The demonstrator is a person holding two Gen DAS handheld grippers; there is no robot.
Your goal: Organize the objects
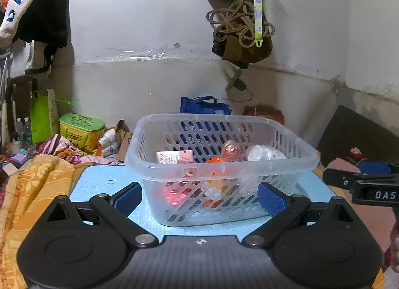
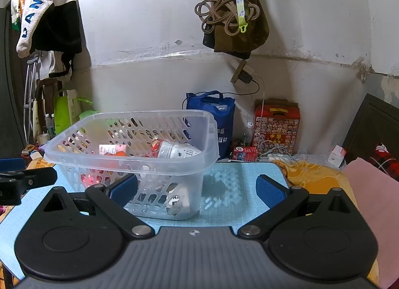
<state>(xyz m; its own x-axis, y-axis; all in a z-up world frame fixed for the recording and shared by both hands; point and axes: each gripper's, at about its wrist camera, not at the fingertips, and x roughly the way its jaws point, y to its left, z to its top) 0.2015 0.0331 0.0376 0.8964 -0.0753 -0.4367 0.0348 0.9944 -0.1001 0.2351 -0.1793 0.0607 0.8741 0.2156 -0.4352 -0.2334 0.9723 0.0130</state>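
- The left claw [image 1: 199, 195] stands wide and holds nothing; its two blue pads [image 1: 128, 199] sit low in the frame, one on either side of the near wall of the basket [image 1: 219, 172], but clear of it.
- The right claw [image 2: 197, 190] is wide too, and empty. Its left pad [image 2: 123, 193] overlaps the basket's near right corner in the picture; whether it touches the plastic cannot be told. Its right pad hangs over bare blue mat [image 2: 239, 184].
- The relation that matters: in the left wrist view the basket lies dead ahead and centred between the fingers, whereas in the right wrist view it sits ahead and toward the left of the frame. By my judgement the left claw is the better lined up with it.
- The basket's long axis runs across the left view, left to right, its long near wall facing that claw.
- Count: one clear slotted basket, standing upright on the mat. Inside it, toward the back, are one pink-and-white box [image 1: 174, 157], one white bottle lying on its side [image 1: 264, 153], and a cluster of red and orange wrapped pieces [image 1: 229, 152] whose number I cannot make out.
- No loose item shows on the mat around the basket, so the sorting looks largely done; that is a judgement only.
- Outward: yellow patterned cloth [image 1: 37, 184] at the lower left, one blue bag [image 2: 214, 119] and one red box [image 2: 275, 125] against the wall.
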